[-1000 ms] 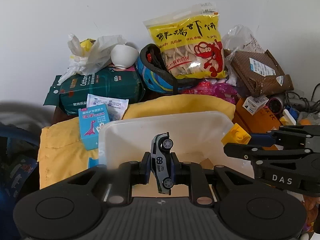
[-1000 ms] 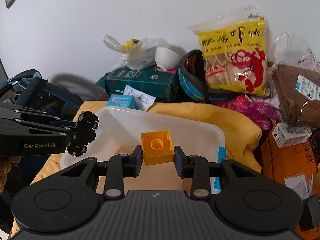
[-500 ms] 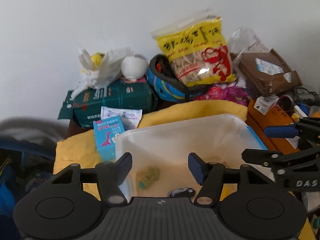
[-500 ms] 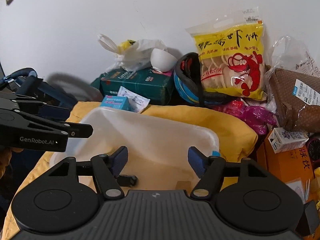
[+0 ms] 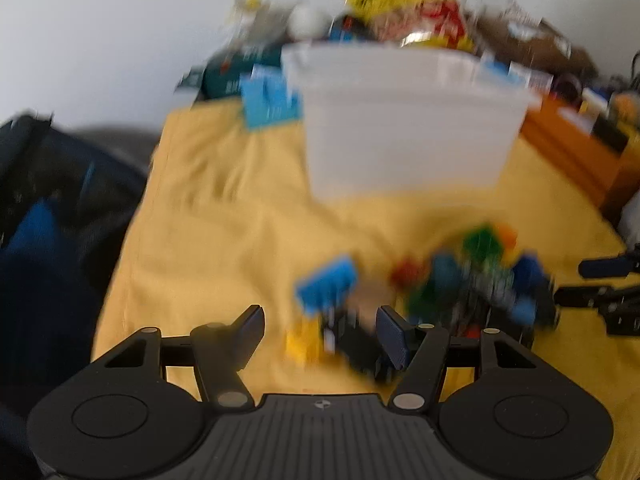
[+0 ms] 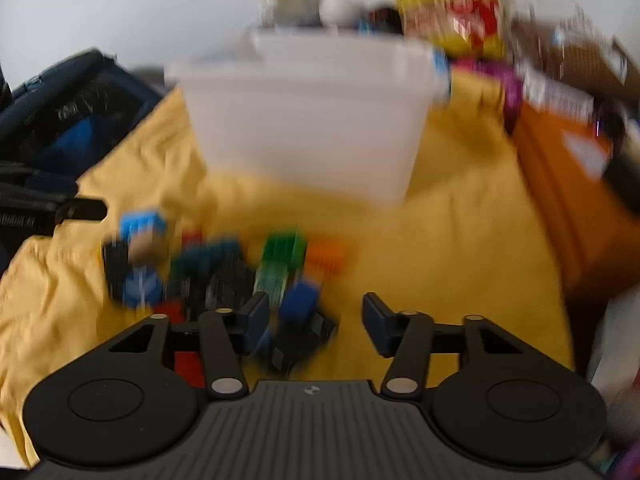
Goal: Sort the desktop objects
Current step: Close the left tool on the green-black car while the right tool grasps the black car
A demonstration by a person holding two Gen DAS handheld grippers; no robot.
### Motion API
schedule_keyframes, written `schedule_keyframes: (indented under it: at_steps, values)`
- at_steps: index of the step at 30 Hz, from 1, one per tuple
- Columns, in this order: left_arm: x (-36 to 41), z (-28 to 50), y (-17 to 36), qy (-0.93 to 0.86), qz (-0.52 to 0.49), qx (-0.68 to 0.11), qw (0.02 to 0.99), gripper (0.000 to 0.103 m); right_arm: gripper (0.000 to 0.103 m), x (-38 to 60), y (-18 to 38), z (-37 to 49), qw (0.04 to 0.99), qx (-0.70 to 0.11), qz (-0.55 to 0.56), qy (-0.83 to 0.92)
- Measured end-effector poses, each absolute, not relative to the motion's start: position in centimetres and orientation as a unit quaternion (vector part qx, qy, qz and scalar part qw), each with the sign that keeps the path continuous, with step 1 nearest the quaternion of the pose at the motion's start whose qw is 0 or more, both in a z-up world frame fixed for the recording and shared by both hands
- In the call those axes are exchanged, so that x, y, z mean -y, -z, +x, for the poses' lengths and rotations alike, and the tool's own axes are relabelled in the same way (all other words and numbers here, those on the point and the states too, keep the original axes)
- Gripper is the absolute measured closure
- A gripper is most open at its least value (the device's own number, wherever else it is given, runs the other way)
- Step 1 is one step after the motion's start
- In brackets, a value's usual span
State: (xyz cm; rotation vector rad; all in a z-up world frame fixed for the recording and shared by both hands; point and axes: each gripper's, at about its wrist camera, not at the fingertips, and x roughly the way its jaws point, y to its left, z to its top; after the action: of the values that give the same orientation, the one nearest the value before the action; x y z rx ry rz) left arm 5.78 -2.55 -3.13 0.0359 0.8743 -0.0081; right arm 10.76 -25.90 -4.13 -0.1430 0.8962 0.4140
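Observation:
Both views are motion-blurred. A translucent white plastic bin (image 5: 404,128) (image 6: 304,120) stands on the yellow cloth (image 5: 224,208) (image 6: 460,232). In front of it lies a pile of coloured toy bricks and small toys (image 5: 460,276) (image 6: 224,268): blue, green, orange, red, yellow and black pieces. My left gripper (image 5: 320,332) is open and empty, low over the cloth at the pile's left edge, near a blue brick (image 5: 326,284). My right gripper (image 6: 312,320) is open and empty at the pile's right edge, a blue piece (image 6: 298,300) between its fingers.
Clutter lines the wall behind the bin: a yellow snack bag (image 6: 452,12), a green box (image 5: 240,68), a blue card box (image 5: 268,98), white bags. An orange box (image 6: 580,208) stands right. A dark bag (image 6: 68,120) sits left.
Both grippers opened, dropping the toy car and the yellow brick into the bin, then pulled back and down to the toy pile in front of it.

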Motion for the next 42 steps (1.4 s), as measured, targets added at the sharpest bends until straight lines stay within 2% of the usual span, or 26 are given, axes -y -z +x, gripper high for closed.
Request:
schedule_keyframes:
  at_steps: [4, 10, 21, 22, 23, 24, 25, 27, 30, 31, 33, 34, 35, 42]
  values:
    - [2.8, 5.2, 5.4, 0.011, 0.009, -0.45, 0.893, 0.04, 0.05, 25.0, 4.9, 10.4, 0.878, -0.431, -0.074, -0.196]
    - [3.3, 6.7, 6.5, 0.011, 0.017, -0.451, 0.892, 0.041, 0.054, 24.6, 6.3, 11.0, 0.876, -0.443, -0.084, -0.171]
    - [3.9, 7.7, 7.7, 0.019, 0.012, -0.442, 0.897, 0.042, 0.054, 24.4, 7.4, 12.1, 0.882, -0.446, -0.045, -0.146]
    - [3.9, 7.5, 7.7, 0.025, 0.019, -0.442, 0.896, 0.045, 0.056, 24.5, 7.5, 12.2, 0.881, -0.447, -0.044, -0.15]
    - [3.8, 7.4, 7.6, 0.03, 0.025, -0.439, 0.898, 0.051, 0.064, 24.7, 7.5, 12.2, 0.881, -0.446, -0.043, -0.153]
    - [3.7, 7.1, 7.5, 0.035, 0.03, -0.435, 0.899, 0.054, 0.067, 24.9, 7.5, 12.2, 0.882, -0.444, -0.045, -0.153]
    - [3.6, 6.9, 7.4, 0.04, 0.033, -0.434, 0.899, 0.061, 0.072, 25.1, 7.3, 12.1, 0.883, -0.442, -0.045, -0.154]
    - [3.1, 6.4, 7.2, 0.05, 0.028, -0.438, 0.897, 0.064, 0.076, 25.7, 7.0, 11.7, 0.883, -0.439, -0.042, -0.159]
    - [2.8, 5.4, 7.0, 0.068, 0.029, -0.438, 0.896, 0.062, 0.076, 26.6, 7.0, 11.0, 0.881, -0.442, -0.046, -0.164]
    - [2.8, 5.0, 6.8, 0.07, 0.034, -0.434, 0.898, 0.059, 0.076, 26.8, 7.2, 11.0, 0.877, -0.448, -0.048, -0.165]
    - [2.8, 4.7, 6.6, 0.07, 0.035, -0.432, 0.899, 0.057, 0.068, 27.0, 7.4, 10.9, 0.878, -0.45, -0.052, -0.157]
    - [2.7, 4.5, 6.4, 0.069, 0.031, -0.432, 0.899, 0.057, 0.056, 27.1, 7.4, 11.0, 0.881, -0.445, -0.052, -0.15]
    - [2.6, 4.4, 6.2, 0.069, 0.026, -0.432, 0.899, 0.057, 0.053, 27.1, 7.2, 11.2, 0.885, -0.439, -0.049, -0.145]
    - [3.8, 2.7, 5.0, 0.106, 0.041, -0.414, 0.903, 0.054, 0.054, 26.7, 7.8, 12.9, 0.882, -0.445, -0.056, -0.148]
